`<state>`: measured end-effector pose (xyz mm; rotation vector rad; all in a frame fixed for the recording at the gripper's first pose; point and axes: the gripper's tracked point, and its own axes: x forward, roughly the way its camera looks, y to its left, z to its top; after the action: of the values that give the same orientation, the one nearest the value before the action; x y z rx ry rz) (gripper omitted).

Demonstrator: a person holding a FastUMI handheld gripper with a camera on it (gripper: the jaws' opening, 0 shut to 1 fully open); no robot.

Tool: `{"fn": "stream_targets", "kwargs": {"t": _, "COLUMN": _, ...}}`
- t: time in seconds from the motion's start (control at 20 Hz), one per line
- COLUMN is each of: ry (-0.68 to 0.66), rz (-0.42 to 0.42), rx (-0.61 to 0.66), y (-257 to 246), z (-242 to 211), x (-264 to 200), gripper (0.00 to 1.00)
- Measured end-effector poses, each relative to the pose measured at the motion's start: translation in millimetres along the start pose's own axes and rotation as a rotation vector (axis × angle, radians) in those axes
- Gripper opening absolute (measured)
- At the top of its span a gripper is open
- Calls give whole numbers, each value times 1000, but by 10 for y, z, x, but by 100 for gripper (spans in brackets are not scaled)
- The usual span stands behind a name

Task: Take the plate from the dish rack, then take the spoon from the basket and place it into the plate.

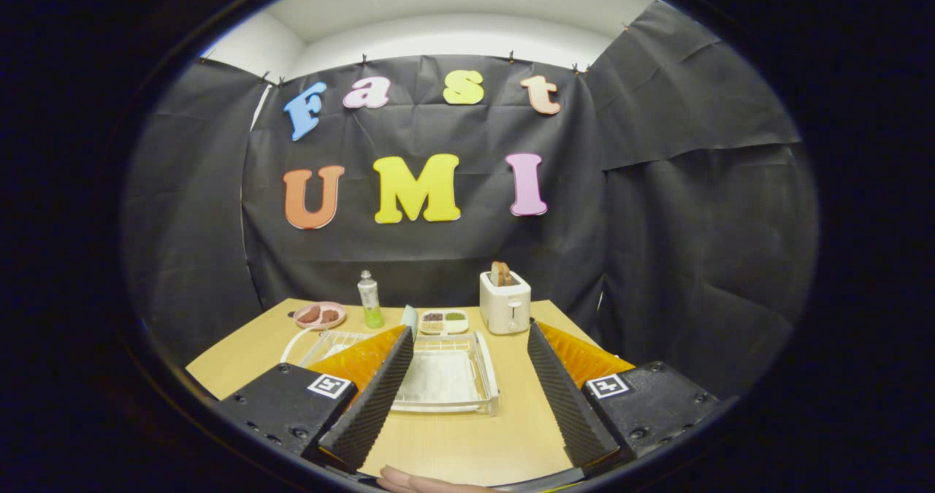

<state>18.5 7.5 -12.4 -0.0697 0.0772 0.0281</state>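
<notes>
My gripper (468,329) is open, its fingers spread wide and holding nothing. Between them and just ahead lies a white wire dish rack (488,367) on the wooden table (467,442). A pale plate (411,319) stands upright on edge at the rack's far left corner, right behind my left fingertip (400,341). More white wire (307,343), perhaps the basket, extends left of the rack, mostly hidden by the left finger. I cannot make out a spoon.
Along the table's back edge stand a pink dish with food (320,315), a green bottle (370,301), a white two-part dish (444,321) and a white toaster with bread (505,303). A hand (416,482) shows under the fingers.
</notes>
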Motion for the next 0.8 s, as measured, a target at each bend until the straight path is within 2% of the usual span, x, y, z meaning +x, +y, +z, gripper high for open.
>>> {"fn": "stream_targets", "kwargs": {"t": 0.1, "ry": 33, "rz": 28, "rx": -32, "y": 102, "z": 67, "x": 127, "gripper": 100}}
{"fn": "stream_targets", "kwargs": {"t": 0.35, "ry": 146, "rz": 12, "rx": -127, "y": 254, "z": 212, "x": 737, "gripper": 100}}
{"fn": "stream_targets", "kwargs": {"t": 0.5, "ry": 216, "rz": 40, "rx": -199, "y": 432, "z": 318, "x": 1064, "gripper": 100}}
{"fn": "stream_targets", "kwargs": {"t": 0.8, "ry": 454, "rz": 103, "rx": -298, "y": 884, "z": 243, "x": 1664, "gripper": 100}}
